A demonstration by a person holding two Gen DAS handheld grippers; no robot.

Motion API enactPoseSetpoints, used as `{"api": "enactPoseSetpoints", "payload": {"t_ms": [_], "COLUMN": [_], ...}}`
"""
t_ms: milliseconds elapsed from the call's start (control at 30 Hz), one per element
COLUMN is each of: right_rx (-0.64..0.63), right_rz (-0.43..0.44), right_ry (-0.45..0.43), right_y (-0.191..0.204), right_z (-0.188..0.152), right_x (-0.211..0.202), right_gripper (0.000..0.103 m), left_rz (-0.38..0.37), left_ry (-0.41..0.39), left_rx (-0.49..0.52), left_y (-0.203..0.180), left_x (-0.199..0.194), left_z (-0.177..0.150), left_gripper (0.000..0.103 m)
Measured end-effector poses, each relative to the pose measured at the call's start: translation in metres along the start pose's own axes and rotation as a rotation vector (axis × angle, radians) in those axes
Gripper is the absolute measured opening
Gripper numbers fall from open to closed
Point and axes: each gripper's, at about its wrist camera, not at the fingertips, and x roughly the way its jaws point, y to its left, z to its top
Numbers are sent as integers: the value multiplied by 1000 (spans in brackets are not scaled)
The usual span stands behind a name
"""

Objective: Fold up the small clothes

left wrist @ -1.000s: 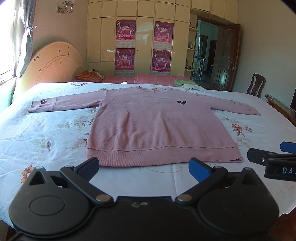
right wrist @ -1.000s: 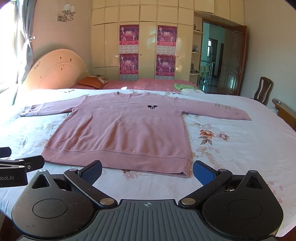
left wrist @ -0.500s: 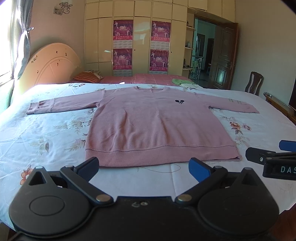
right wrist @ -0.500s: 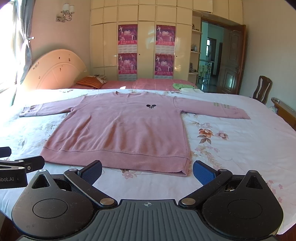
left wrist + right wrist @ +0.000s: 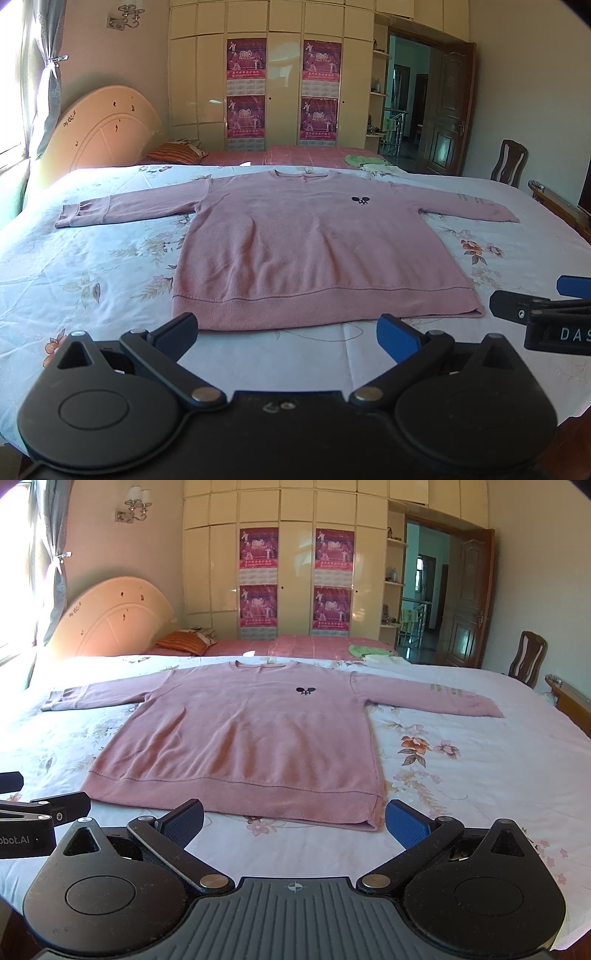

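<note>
A pink long-sleeved sweater [image 5: 314, 243] lies flat and face up on the floral bedsheet, both sleeves spread out, hem toward me; it also shows in the right wrist view [image 5: 243, 738]. My left gripper [image 5: 288, 332] is open and empty, just short of the hem's middle. My right gripper [image 5: 293, 821] is open and empty, in front of the hem's right part. Each gripper shows at the edge of the other's view: the right one [image 5: 535, 314], the left one [image 5: 37, 812].
The floral bedsheet [image 5: 92, 258] covers a wide bed. A cream headboard [image 5: 103, 136] and striped pillow [image 5: 177, 153] stand at the back left. A green cloth [image 5: 362, 159] lies beyond the collar. A wooden chair [image 5: 526, 657] and open door are at the right.
Both grippers stay open and hold almost still; the views have shifted very slightly, with the sweater sitting a touch lower and nearer in frame.
</note>
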Motion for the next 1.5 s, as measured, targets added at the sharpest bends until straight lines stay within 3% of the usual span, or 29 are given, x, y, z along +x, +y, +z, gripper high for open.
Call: {"api": "enactPoseSetpoints", "payload": {"t_ms": [667,900,1067,1367,1500], "right_rx": [4,32,101,166,314], "right_rz": [-6,-23,-20,-91,-17], "right_ry": [11,23,40,19,138], "right_y": [1,-8,-28,-70,-114], "right_z": [0,-1,1,27,43], "right_x": [3,10,20,64,116], "right_gripper": [103,103,103,103,103], "left_rz": [2,-21,-114,-130,-95], "left_ry": [5,-69,-56,-52,-60], "left_rx": [-3,38,26,-35,-52], "left_y": [3,-7,-14,-3,2], "left_x": [1,3,16,75,113], "left_z": [-3,-1,9,45,67], "left_gripper": [103,103,103,102,102]}}
